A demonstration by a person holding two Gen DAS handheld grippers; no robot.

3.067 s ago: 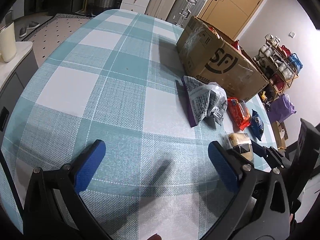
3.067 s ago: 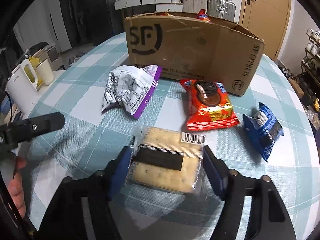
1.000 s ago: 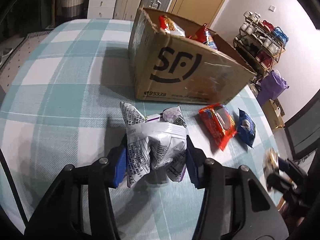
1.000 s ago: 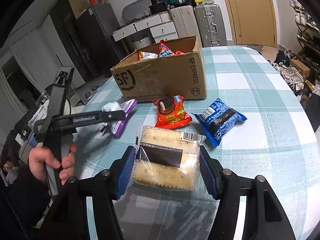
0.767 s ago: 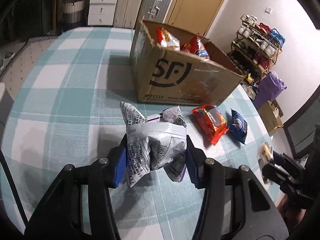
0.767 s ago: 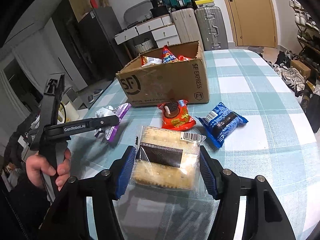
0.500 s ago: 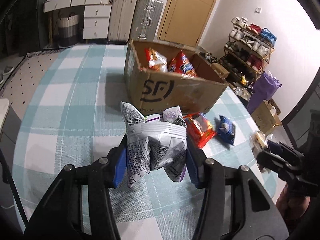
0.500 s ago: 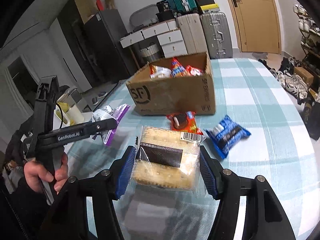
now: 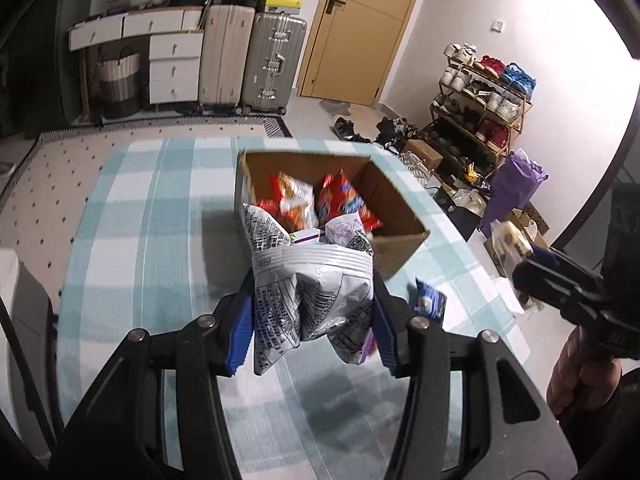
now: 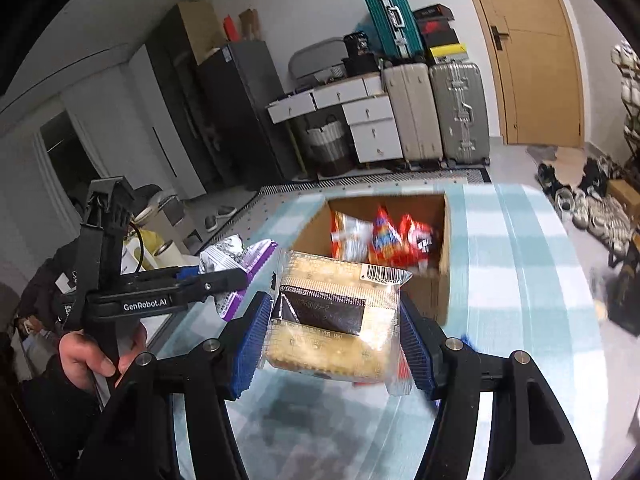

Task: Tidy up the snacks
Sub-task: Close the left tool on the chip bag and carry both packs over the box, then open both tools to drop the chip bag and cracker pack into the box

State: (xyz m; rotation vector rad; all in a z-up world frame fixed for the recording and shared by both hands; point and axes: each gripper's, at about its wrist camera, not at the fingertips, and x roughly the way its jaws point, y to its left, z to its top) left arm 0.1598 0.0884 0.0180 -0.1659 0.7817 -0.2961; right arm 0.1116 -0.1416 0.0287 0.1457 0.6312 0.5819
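My left gripper [image 9: 312,320] is shut on a crumpled white and purple snack bag [image 9: 312,288] and holds it high above the table, just short of the open cardboard box [image 9: 400,216]. My right gripper [image 10: 332,340] is shut on a clear pack of crackers [image 10: 336,320], also raised, in front of the same box [image 10: 440,288]. The box holds several red and orange snack bags [image 9: 316,200]. The left gripper with its bag [image 10: 236,264] shows at the left of the right wrist view. The right gripper with its pack [image 9: 516,248] shows at the right of the left wrist view.
A blue snack packet [image 9: 430,304] lies on the teal checked tablecloth [image 9: 152,240] right of the box. Suitcases [image 9: 256,64] and white drawers stand beyond the table. A shoe rack [image 9: 480,112] stands to the right.
Both grippers have lifted higher with their snacks and moved toward the box, so its inside now shows from above. The red packet on the table has dropped out of view.
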